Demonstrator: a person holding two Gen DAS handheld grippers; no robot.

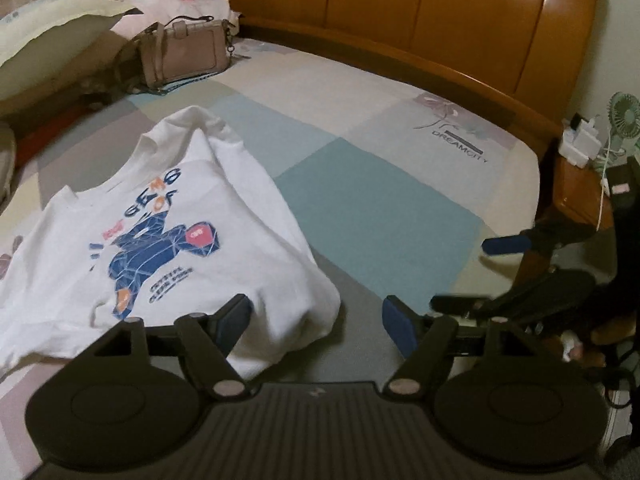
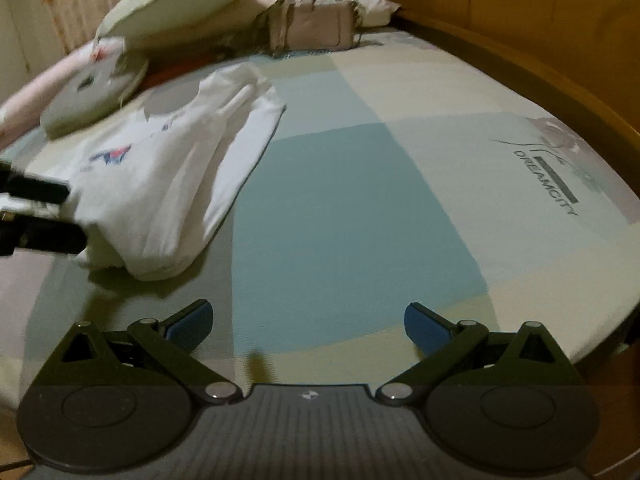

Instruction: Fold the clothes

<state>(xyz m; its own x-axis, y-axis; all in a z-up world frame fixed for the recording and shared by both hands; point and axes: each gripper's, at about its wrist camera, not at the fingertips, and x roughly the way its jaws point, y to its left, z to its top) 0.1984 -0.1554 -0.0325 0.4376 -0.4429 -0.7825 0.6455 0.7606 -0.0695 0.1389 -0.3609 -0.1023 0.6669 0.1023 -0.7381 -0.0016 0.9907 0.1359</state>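
Patchwork bedsheet [image 1: 380, 208] in teal and cream under a wooden headboard [image 1: 400, 20], with a handbag [image 1: 184, 54] and pillow [image 2: 176, 4] at the far end and a white printed T-shirt [image 1: 192, 216] lying partly folded on the near left. Soft, light, limp cotton, likely to sag and slide; best pinched at a hem corner or folded edge. Left gripper [image 1: 316, 318] angled down at the shirt's near edge, jaws parted and empty; right gripper [image 2: 308, 320] over bare sheet, jaws wide, empty.
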